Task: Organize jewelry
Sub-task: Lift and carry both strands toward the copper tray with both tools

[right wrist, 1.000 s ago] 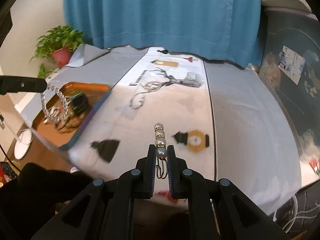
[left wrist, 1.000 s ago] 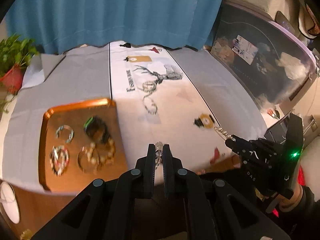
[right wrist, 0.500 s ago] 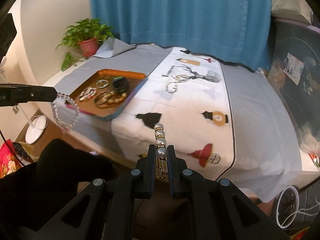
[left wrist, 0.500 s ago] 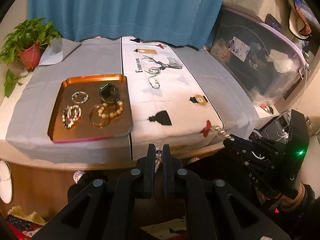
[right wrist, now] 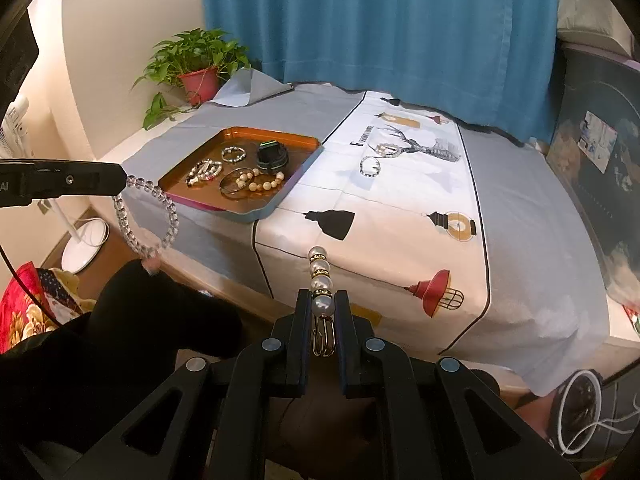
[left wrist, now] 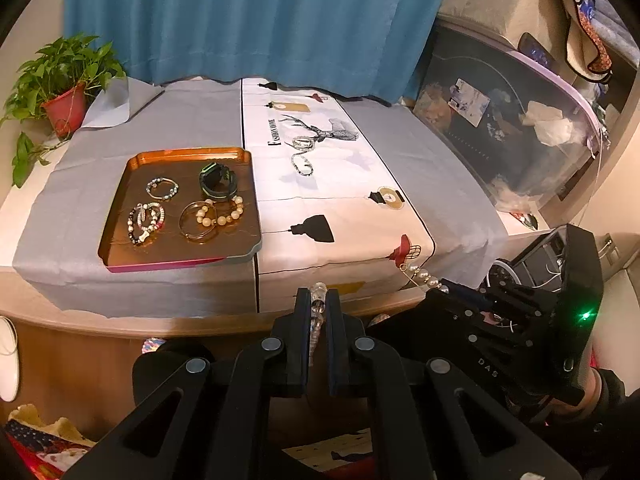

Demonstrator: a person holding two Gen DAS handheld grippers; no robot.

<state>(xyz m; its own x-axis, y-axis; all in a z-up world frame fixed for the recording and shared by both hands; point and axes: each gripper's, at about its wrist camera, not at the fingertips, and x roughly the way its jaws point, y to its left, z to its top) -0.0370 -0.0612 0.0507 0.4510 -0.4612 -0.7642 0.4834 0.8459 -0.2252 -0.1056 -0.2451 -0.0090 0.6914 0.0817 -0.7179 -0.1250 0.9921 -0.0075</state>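
Observation:
My left gripper (left wrist: 318, 300) is shut on a clear crystal bead bracelet (right wrist: 140, 216), which hangs in a loop below its tip in the right wrist view. My right gripper (right wrist: 323, 300) is shut on a pearl and gold bracelet (right wrist: 320, 274), also seen at its tip in the left wrist view (left wrist: 420, 274). Both grippers are off the table, in front of its near edge. An orange tray (left wrist: 120, 208) on the grey cloth holds several bracelets and a black-green band (left wrist: 218, 178). Two bracelets (left wrist: 302, 156) lie on the white runner near the deer print.
A potted plant (left wrist: 60, 92) stands at the table's far left corner. A blue curtain (left wrist: 240, 20) hangs behind. A dark storage bin (left wrist: 512, 128) stands to the right. A white fan base (right wrist: 86, 246) and red fabric (right wrist: 24, 300) lie on the floor at left.
Both grippers have pulled back and away from the table with their bracelets still held. The table and tray now look farther off.

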